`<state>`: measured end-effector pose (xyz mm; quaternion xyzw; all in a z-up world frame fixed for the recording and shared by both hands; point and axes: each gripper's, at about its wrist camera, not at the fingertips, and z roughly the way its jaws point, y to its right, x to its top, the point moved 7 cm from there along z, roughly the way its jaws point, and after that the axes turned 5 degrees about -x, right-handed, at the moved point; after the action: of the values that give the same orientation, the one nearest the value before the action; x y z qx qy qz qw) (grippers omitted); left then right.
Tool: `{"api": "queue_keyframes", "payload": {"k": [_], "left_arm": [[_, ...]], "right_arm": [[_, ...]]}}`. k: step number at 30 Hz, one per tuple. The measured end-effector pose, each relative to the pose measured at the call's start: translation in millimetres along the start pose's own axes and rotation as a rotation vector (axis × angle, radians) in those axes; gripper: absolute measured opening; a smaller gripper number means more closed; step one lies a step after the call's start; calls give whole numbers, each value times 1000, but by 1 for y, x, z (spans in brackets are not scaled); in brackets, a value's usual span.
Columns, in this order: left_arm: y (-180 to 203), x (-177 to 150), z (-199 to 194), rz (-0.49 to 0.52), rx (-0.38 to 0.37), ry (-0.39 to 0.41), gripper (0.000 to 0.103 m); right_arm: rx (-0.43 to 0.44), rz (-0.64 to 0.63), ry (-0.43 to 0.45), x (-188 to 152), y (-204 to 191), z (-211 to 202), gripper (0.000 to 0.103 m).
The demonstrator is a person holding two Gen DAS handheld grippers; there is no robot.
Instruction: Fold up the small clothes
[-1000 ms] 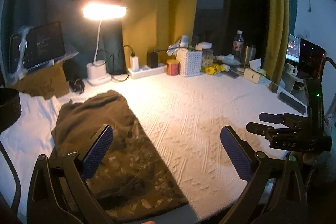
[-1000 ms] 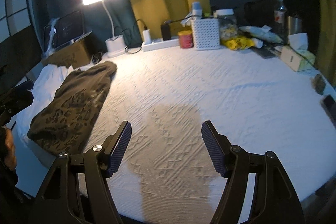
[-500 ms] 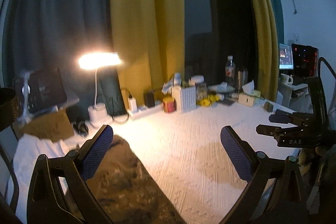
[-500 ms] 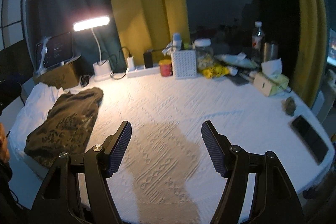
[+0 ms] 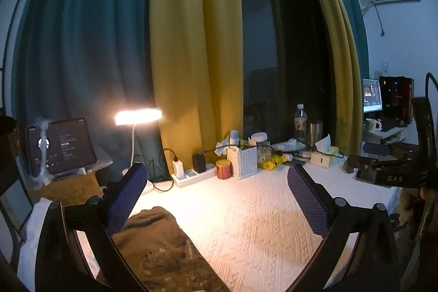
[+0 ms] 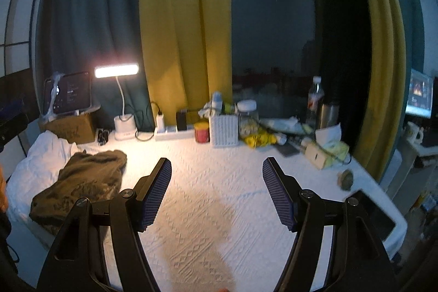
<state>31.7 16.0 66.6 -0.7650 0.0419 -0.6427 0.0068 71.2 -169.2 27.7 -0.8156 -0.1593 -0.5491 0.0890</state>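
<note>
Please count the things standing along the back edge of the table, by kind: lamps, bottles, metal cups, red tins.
Lamps: 1, the lit desk lamp
Bottles: 1, the clear plastic bottle
Metal cups: 1, the steel tumbler
Red tins: 1, the small tin
Total: 4

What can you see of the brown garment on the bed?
The garment is olive-brown, soft and fleecy-looking, with a faint paler pattern on its near part. It lies in a long, roughly folded, rumpled heap at the left side of the white textured cover, its left edge over a crumpled white cloth. Its near end is cut off in the left view. No tool touches it.
</note>
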Motion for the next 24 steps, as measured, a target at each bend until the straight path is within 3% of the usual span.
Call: {"api": "queue_keyframes", "payload": {"k": [15,24], "left_arm": [[-13,19,-26,-5,48,73,101],[-26,3,-24,-52,60,51,101]], "right_arm": [[-25,-18,191,58,-11,-58,72],[-9,-29,144,47,-26,-41,72]]}}
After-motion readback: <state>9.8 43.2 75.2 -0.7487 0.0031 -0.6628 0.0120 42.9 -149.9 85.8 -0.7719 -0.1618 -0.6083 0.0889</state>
